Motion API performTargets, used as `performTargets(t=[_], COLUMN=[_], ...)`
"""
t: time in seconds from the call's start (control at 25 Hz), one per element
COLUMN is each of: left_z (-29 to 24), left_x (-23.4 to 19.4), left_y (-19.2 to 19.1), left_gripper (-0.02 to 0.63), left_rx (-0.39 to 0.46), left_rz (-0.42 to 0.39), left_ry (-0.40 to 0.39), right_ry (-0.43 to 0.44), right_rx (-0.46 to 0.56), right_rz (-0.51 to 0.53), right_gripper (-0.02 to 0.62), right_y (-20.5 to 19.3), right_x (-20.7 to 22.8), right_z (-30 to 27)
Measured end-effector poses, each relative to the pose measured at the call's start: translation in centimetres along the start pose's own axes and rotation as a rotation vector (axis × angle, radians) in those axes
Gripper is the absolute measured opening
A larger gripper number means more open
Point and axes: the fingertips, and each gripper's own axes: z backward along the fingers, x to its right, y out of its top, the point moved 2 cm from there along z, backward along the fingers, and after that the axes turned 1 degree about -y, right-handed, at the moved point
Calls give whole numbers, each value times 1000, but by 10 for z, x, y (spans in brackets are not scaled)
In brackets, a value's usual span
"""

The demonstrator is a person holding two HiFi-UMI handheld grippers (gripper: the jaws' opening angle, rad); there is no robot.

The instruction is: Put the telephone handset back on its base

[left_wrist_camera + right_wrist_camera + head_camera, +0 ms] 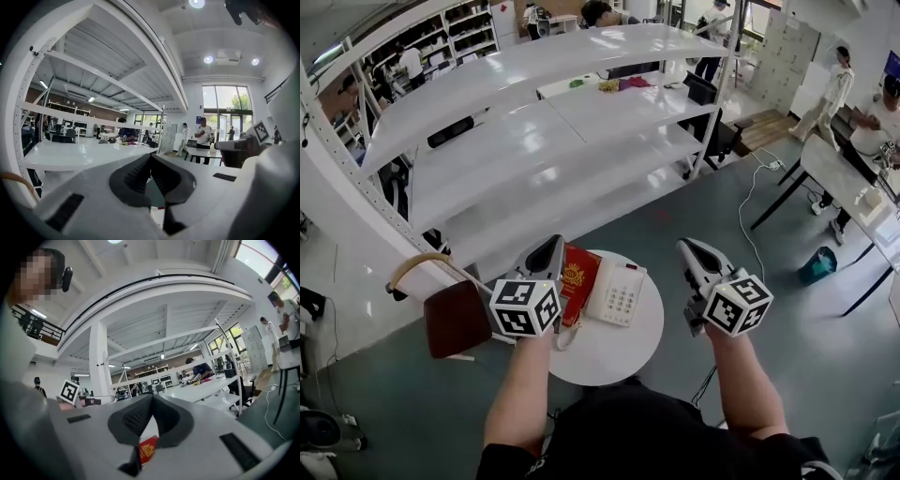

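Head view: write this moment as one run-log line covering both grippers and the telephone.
left gripper: shut, empty | right gripper: shut, empty | telephone: on round table

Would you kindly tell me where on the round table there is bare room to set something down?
The near part of the round table, between the telephone and the person, is bare, as is the strip along its right rim. The far left is crowded: the red booklet, telephone and left gripper bunch together.

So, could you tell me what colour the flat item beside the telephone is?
The flat item is red with a gold emblem, clearest in the head view.
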Motion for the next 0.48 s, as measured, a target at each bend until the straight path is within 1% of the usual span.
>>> performTargets(t=[0.16,0.32,0.48], left_z=[1,10,15], left_x=[10,12,10], left_y=[2,1,1], left_gripper=[3,2,2], left_rx=[2,0,1], left_rz=[-27,-48,-49], left_ry=[-3,6,21], right_ry=[29,50,71], right_rx=[40,66,73], right_rz=[36,49,92], right_gripper=[5,3,3], right_y=[16,25,30], right_x=[-12,-21,-28], right_z=[0,8,14])
